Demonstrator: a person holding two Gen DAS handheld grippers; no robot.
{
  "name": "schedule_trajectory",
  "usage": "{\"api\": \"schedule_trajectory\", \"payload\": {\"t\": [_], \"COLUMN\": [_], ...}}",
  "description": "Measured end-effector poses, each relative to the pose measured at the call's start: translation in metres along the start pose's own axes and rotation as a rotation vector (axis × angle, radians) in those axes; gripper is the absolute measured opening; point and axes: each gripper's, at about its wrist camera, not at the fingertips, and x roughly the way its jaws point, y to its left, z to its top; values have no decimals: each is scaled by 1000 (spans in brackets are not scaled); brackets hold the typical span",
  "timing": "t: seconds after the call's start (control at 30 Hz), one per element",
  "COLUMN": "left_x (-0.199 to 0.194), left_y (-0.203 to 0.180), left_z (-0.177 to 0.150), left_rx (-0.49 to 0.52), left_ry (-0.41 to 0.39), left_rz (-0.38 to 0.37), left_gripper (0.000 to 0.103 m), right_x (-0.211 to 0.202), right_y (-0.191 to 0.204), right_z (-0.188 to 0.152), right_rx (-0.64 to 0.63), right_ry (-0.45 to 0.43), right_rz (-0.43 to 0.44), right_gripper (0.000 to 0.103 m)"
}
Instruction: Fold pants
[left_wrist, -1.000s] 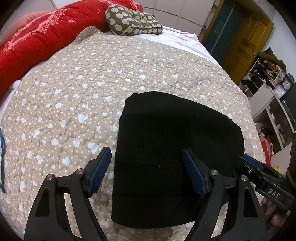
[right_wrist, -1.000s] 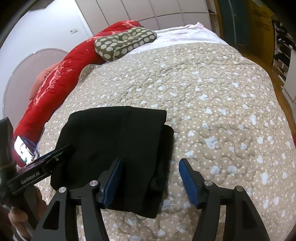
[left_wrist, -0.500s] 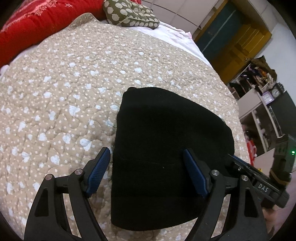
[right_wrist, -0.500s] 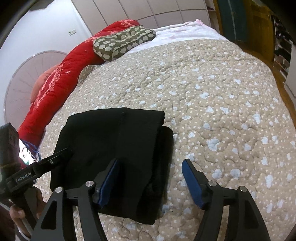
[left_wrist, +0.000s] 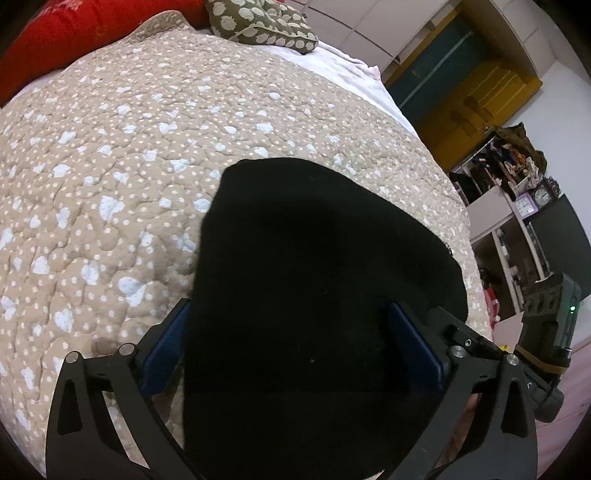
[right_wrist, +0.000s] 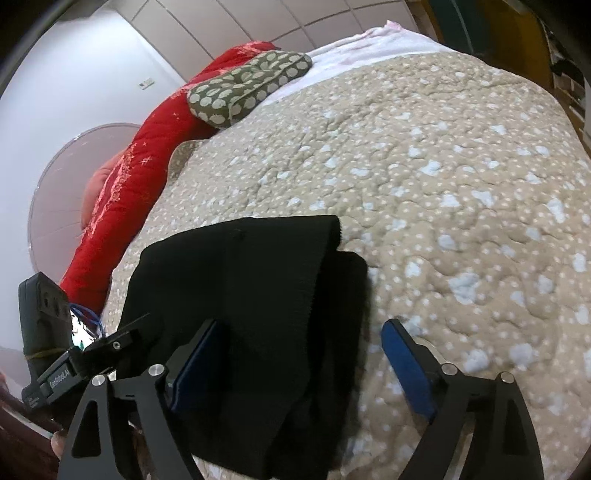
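Right wrist view showed the folded black pants lying on the quilt at six o'clock, both my right gripper and left gripper spread wide and empty, so soft, limp cloth looked best pinched at its doubled edge.

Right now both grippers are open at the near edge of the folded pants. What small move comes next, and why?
Probably close the left gripper on the near edge: the black pants already sit between its open fingers. The right gripper straddles the uneven right edge, its right finger over the quilt, so it may need to shift left.
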Motion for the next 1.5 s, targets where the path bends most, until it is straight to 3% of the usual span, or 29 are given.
{"api": "schedule_trajectory", "payload": {"t": [0.07, 0.1, 0.23, 0.27, 0.33, 0.5, 0.63, 0.7, 0.77, 0.87, 0.97, 1.0, 1.13, 1.23, 1.33, 1.5], "left_x": [1, 1, -11, -15, -25, -26, 1, 15, 16, 14, 13, 12, 12, 15, 12, -3], "left_y": [-3, -3, -7, -8, -12, -22, -17, -13, -9, -5, -3, -4, -12, -15, -18, -20], "left_z": [0, 0, 6, 9, 20, 45, 51, 48, 46, 47, 48, 48, 47, 47, 46, 44], "left_rx": [19, 21, 23, 28, 45, 73, 60, 67, 64, 57, 48, 52, 74, 82, 94, 117], "left_ry": [1, 1, -6, -13, -29, -66, 1, 29, 8, 14, 17, 12, -7, -7, -22, -84], "left_rz": [1, -2, -14, -16, -32, -1, 35, 59, 73, 81, 82, 87, 115, 116, 136, 218], "left_gripper": [101, 97, 72, 63, 57, 57, 57, 63, 78, 79, 79, 79, 79, 79, 79, 79], "right_x": [1, 0, -10, -14, -23, -29, -7, 14, 14, -6, -30, -34, -27, 3, 2, -19], "right_y": [2, 3, 10, 14, 23, 39, 32, 25, 19, 25, 43, 51, 77, 72, 68, 68], "right_z": [-1, -2, -1, 1, 7, 37, 57, 60, 56, 54, 52, 51, 33, 14, 7, 27], "right_rx": [-13, -17, -58, -74, -106, -157, -145, -163, -191, -240, -321, -345, -448, -456, -430, -349], "right_ry": [-17, -27, -48, -54, -75, -137, -109, -31, -27, -42, -98, -92, -57, 10, -46, -78], "right_rz": [7, 17, 11, 4, 2, -21, -76, -177, -184, -230, -248, -217, -199, -270, -263, -236], "right_gripper": [87, 77, 53, 51, 47, 46, 47, 54, 57, 57, 46, 39, 31, 29, 29, 30]}}
